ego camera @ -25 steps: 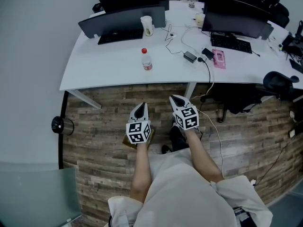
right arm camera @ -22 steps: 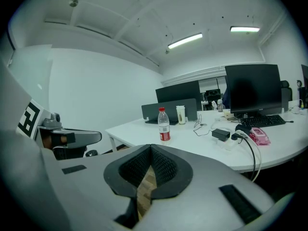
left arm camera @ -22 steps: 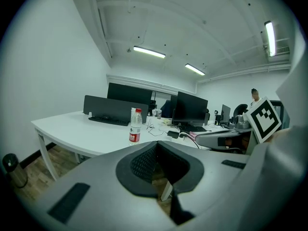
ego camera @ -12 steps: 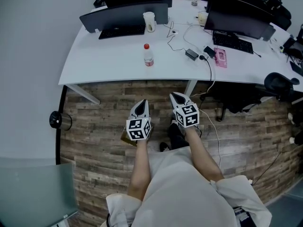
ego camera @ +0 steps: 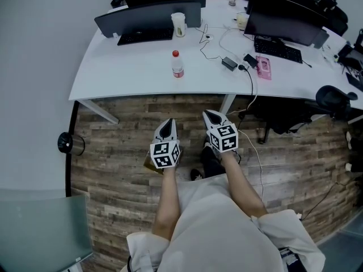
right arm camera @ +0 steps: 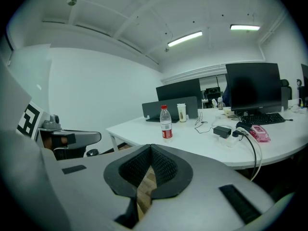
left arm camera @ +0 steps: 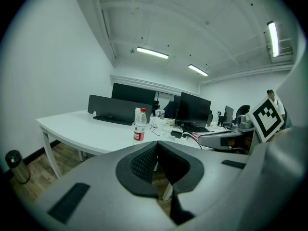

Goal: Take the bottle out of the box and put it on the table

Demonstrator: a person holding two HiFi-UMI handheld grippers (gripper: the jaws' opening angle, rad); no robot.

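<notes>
Already upright on tabletop: bottle, long axis vertical. Lies ahead of both grippers, well apart, roughly between their lines. Left gripper seems slightly nearer than right gripper. Both sets of fingers pressed together, empty.

Dark monitor, keyboard, pale cup and pink case; black bin on wood floor

No readable text — bottle label too small.
</notes>
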